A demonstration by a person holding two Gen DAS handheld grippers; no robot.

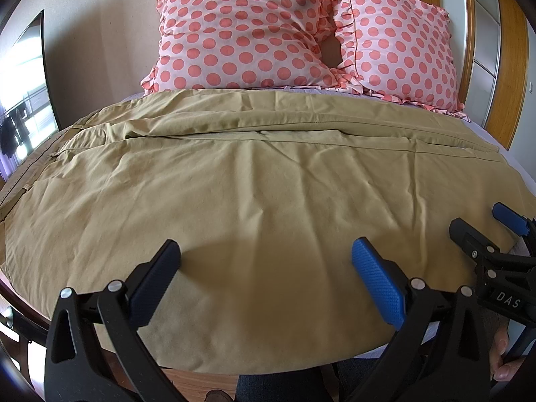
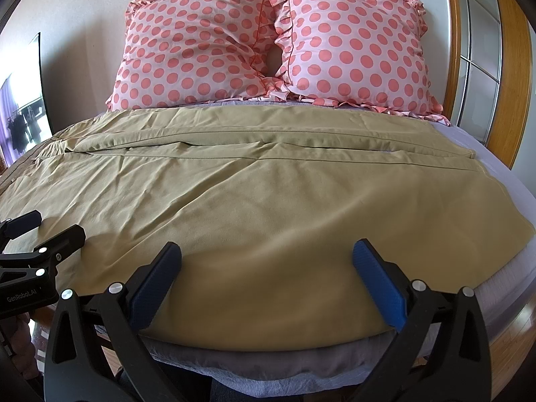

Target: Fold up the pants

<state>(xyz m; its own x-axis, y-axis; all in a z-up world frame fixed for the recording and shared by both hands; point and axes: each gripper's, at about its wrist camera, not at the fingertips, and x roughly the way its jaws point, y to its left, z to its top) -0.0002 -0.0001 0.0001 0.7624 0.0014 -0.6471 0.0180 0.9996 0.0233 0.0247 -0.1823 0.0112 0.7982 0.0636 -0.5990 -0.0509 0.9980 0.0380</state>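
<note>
Tan pants (image 1: 254, 181) lie spread flat across the bed, waistband at the left, leg cuffs at the right, and they also fill the right wrist view (image 2: 268, 201). My left gripper (image 1: 264, 254) is open and empty, hovering over the near edge of the pants. My right gripper (image 2: 266, 256) is open and empty, over the near edge further right. The right gripper shows at the right of the left wrist view (image 1: 482, 224). The left gripper shows at the left of the right wrist view (image 2: 47, 231).
Two pink polka-dot pillows (image 1: 241, 30) (image 2: 355, 43) lean at the head of the bed. A lilac sheet (image 2: 495, 167) covers the mattress. A wooden frame (image 2: 506, 67) stands at the right, a wall with a dark panel at the left.
</note>
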